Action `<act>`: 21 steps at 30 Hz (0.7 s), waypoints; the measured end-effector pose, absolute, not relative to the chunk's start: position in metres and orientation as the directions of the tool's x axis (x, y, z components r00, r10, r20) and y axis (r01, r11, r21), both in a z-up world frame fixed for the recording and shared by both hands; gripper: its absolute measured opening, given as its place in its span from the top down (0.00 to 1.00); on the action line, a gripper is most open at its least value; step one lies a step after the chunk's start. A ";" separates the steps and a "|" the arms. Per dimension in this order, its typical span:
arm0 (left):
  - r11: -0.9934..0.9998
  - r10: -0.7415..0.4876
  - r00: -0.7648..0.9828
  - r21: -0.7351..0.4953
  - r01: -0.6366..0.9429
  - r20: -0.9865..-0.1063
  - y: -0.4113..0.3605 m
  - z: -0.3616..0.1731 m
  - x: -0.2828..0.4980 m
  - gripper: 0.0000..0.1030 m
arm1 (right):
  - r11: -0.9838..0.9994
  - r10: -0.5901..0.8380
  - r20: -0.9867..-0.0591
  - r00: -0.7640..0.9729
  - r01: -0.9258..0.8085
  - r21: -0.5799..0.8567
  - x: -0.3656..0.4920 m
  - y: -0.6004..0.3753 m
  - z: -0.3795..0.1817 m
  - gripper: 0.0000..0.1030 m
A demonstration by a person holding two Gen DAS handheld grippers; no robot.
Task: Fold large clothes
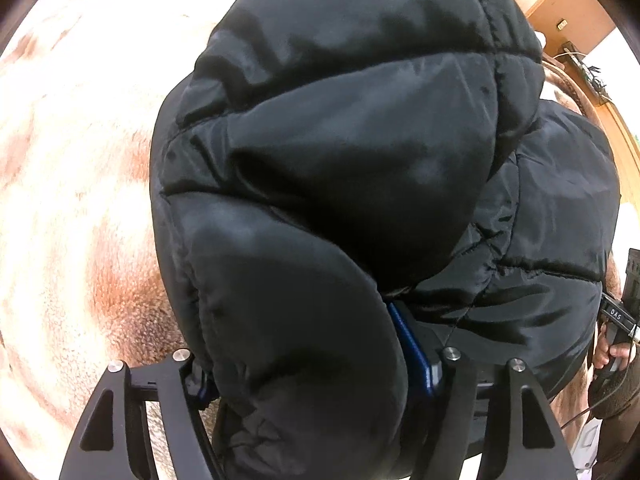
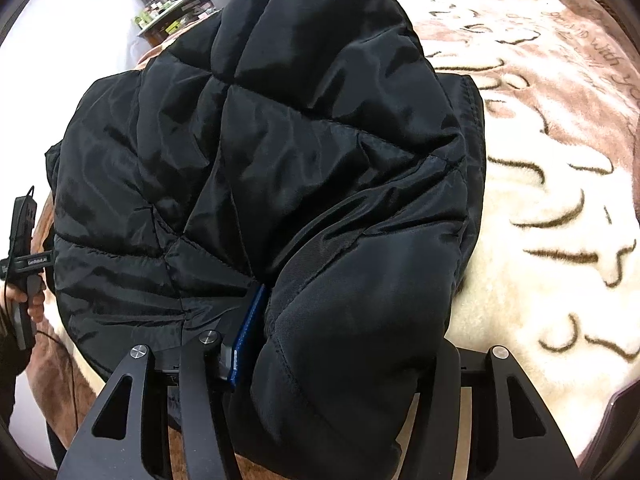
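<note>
black puffer jacket bunched, long axis running away along blanket.

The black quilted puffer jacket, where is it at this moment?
The black quilted puffer jacket fills the middle of both wrist views, above the brown and cream plush blanket, with a padded fold clamped in the left tongs and another in the right tongs.

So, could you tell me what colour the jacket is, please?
Black jacket, clearest in the right wrist view.
</note>
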State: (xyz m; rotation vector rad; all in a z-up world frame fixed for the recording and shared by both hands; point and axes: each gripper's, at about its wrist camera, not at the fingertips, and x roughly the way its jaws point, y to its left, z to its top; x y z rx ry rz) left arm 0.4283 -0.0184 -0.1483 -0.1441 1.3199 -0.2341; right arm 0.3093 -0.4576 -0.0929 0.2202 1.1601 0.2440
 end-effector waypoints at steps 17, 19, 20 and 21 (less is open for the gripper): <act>0.976 -0.217 0.371 -0.193 0.101 -0.903 -0.039 -0.101 0.391 0.65 | 0.992 0.093 -0.873 0.479 -0.122 0.039 0.268 -0.396 -0.052 0.70; 0.977 -0.211 0.386 -0.186 0.101 -0.898 -0.040 -0.093 0.380 0.66 | 0.992 0.067 -0.863 0.500 -0.123 0.006 0.262 -0.387 -0.043 0.71; 0.978 -0.205 0.397 -0.177 0.105 -0.895 -0.039 -0.090 0.377 0.66 | 0.993 0.061 -0.858 0.509 -0.118 0.000 0.259 -0.384 -0.038 0.72; 0.979 -0.202 0.403 -0.173 0.108 -0.893 -0.039 -0.086 0.374 0.67 | 0.993 0.055 -0.853 0.519 -0.115 -0.005 0.255 -0.380 -0.032 0.72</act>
